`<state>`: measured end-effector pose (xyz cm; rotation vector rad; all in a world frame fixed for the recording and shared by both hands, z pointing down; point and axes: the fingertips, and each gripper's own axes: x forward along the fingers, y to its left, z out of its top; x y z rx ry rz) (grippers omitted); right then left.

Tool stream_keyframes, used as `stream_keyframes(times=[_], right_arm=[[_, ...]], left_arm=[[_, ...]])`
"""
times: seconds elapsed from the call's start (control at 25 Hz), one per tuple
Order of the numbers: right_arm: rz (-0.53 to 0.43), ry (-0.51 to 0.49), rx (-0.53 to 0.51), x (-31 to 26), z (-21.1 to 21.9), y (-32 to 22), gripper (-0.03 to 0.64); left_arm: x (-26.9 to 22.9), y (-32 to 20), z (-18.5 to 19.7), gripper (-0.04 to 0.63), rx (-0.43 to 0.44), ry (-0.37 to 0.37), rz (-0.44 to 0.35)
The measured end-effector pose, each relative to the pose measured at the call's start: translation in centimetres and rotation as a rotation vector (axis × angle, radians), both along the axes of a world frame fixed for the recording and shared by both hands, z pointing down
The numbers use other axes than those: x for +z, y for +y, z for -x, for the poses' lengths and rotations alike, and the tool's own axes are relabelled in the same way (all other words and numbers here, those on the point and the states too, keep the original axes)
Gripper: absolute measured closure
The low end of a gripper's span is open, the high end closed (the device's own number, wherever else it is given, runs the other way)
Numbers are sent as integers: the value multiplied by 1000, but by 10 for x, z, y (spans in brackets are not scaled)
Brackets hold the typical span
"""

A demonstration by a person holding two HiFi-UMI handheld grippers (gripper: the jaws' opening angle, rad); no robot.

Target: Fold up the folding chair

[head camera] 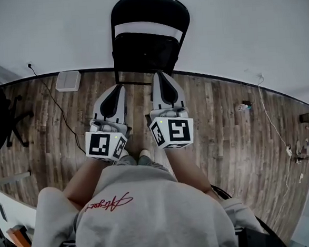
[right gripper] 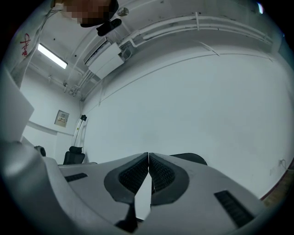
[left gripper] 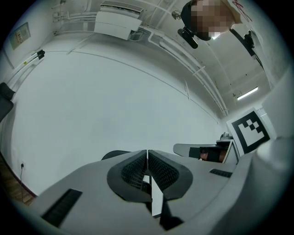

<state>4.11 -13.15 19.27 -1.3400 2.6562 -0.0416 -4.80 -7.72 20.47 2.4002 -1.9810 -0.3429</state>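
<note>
The black folding chair stood unfolded against the white wall, back upright and seat facing me, glossy black frame and dark seat. I had the left gripper and the right gripper side by side, aimed at it, both with fingers pressed together and empty.

Cool, even light is coming from a strip lamp glowing on the ceiling above the white wall. The folding chair against that wall is showing as a dark, low-detail shape. Fisheye distortion is bowing the wall's base, and black vignetting is closing in on the corners of both gripper views.
</note>
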Motion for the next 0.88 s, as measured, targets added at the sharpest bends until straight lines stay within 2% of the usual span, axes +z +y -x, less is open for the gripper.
stream_keyframes(times=[0.52,0.88], right_arm=[[23,20,3,9,19,25,597],[32,22,4,12,27,31,598]], left_arm=[[0,7,15,571,11,51,-4],[10,11,21,571,25,52,-2]])
